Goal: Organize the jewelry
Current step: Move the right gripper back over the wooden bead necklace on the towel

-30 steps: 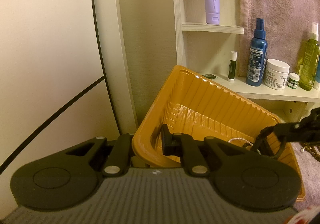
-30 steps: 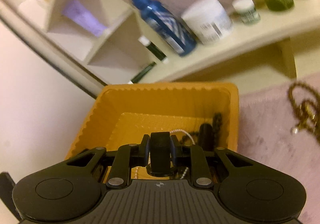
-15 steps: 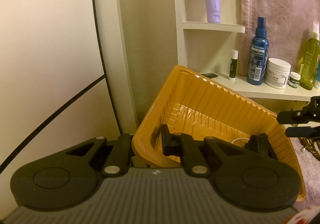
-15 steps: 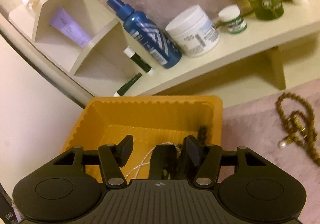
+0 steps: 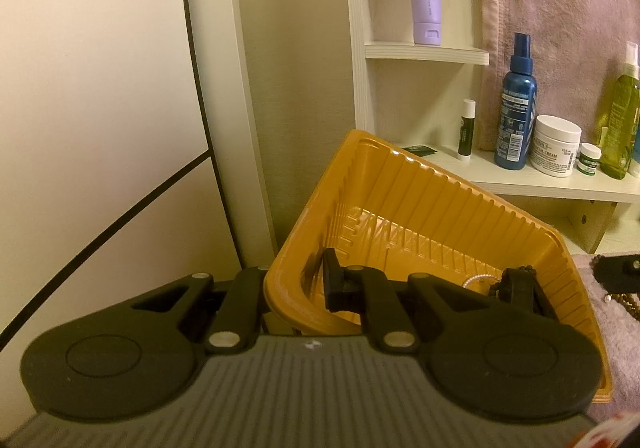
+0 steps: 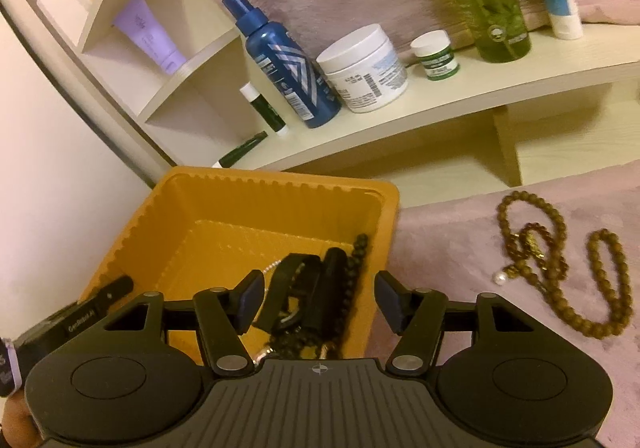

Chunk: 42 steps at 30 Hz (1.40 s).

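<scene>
Glowing warm and dim over a cream wall [image 5: 100, 88] crossed by a thin dark line. Standing beside it, a pale wooden shelf unit [image 5: 424, 50] holding bottles and jars. Hanging behind, a pinkish towel [image 5: 560, 8]; spreading below, a pinkish cloth [image 6: 460, 240].

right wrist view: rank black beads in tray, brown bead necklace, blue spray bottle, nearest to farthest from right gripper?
1. Black beads: in the yellow tray, right between the opening fingers of the right gripper, untouched by the pads.
2. Brown bead necklace: on the cloth, off to the right.
3. Blue spray bottle: on the shelf, behind the tray.
</scene>
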Available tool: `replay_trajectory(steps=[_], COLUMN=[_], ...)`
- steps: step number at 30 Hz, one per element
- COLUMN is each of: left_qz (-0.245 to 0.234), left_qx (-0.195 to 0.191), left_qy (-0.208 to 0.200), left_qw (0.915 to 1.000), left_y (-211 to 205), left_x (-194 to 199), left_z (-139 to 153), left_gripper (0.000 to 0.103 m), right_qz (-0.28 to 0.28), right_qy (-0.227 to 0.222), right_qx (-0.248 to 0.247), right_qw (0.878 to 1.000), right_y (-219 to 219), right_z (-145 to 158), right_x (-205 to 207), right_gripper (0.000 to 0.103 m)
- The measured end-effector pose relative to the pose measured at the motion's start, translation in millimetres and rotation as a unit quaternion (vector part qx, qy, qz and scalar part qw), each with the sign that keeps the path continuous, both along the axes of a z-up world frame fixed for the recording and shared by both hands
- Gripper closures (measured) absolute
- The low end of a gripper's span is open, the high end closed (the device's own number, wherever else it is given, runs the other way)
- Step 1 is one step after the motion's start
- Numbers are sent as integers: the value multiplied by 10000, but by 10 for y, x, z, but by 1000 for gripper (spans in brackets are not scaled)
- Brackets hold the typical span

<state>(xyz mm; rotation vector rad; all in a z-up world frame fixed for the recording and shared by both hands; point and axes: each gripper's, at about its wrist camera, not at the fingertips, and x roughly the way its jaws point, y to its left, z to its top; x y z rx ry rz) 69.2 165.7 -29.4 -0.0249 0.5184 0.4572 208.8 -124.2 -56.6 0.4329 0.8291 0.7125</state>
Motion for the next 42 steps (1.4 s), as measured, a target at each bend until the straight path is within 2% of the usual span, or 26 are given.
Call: replay_trajectory(steps=[15, 30, 42], left_qz=[18, 37, 31], left_qx=[25, 49, 79], left_qy=[16, 46, 63], left_qw=[10000, 10000, 9999], left_y=[2, 0, -4], left_x=[-2, -1, -1], left_z=[-6, -16, -12], left_gripper=[92, 92, 92], right_qz=[-209, -818, -431], right_qy=[7, 23, -735], right_qx=[-167, -796, -1450], right_qw=[9996, 9935, 9858], right_y=[-304, -898, -901], right_z=[-56, -282, -223], right_x=[-283, -416, -326], right_gripper=[41, 41, 42])
